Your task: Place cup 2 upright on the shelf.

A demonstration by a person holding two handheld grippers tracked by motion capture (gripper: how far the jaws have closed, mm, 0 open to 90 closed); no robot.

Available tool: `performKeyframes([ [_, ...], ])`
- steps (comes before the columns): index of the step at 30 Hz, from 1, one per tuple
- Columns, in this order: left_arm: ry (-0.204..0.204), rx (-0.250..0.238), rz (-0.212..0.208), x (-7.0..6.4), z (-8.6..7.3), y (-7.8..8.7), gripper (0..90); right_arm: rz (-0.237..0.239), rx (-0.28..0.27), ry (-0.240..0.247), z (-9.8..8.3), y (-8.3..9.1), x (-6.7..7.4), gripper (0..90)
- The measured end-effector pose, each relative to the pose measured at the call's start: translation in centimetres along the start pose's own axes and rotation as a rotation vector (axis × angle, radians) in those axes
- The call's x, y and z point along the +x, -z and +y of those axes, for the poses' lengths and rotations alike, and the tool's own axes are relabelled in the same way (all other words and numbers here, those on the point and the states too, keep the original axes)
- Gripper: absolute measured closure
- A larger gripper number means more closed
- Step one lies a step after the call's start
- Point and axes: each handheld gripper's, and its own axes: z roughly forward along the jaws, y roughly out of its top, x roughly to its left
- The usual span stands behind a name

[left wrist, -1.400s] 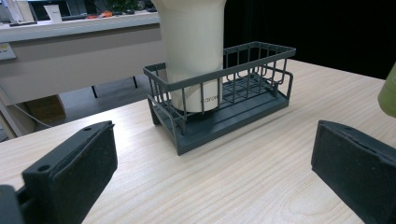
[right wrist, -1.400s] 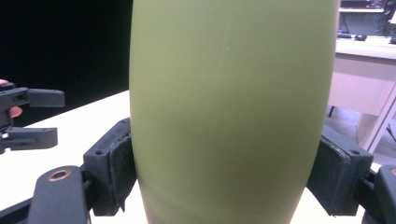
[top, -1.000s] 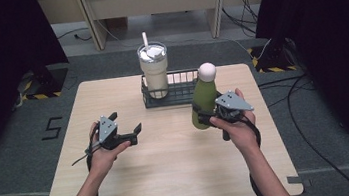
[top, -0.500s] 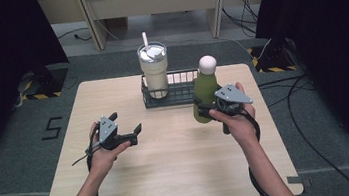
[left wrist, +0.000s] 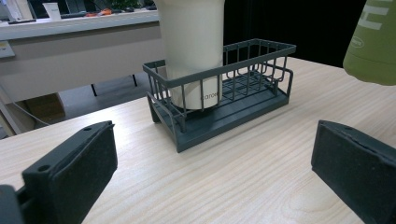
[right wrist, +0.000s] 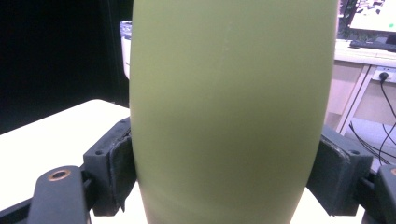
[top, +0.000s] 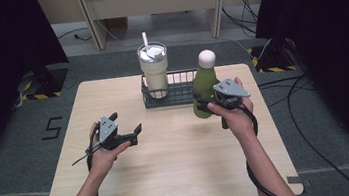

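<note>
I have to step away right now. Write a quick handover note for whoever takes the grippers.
Right gripper: shut on the green bottle, held upright off the table beside the wire basket.
Left gripper: open, holding nothing, over the table's left part.
The cream tumbler with its straw stands in the basket's left half.
Done: bottle gripped and lifted.
Left: likely set the bottle into the basket's free half, then let go.
</note>
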Motion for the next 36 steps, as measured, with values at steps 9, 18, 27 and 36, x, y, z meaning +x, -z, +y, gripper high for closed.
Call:
performKeyframes([
  [9,0.001,-0.002,0.001,0.0,0.0,0.0,0.0,-0.017,0.004,0.002,0.6,-0.8,-0.3,21.0],
  [18,-0.001,0.0,-0.001,0.0,0.0,0.0,0.0,-0.026,0.006,0.004,1.2,-1.6,-0.5,21.0],
  [27,0.0,0.0,0.001,0.0,0.0,0.0,0.0,-0.038,0.011,-0.008,1.6,-2.4,-1.0,21.0],
  [36,-0.002,0.003,0.0,0.0,0.0,-0.1,0.0,-0.045,0.016,-0.014,2.1,-3.2,-1.3,21.0],
])
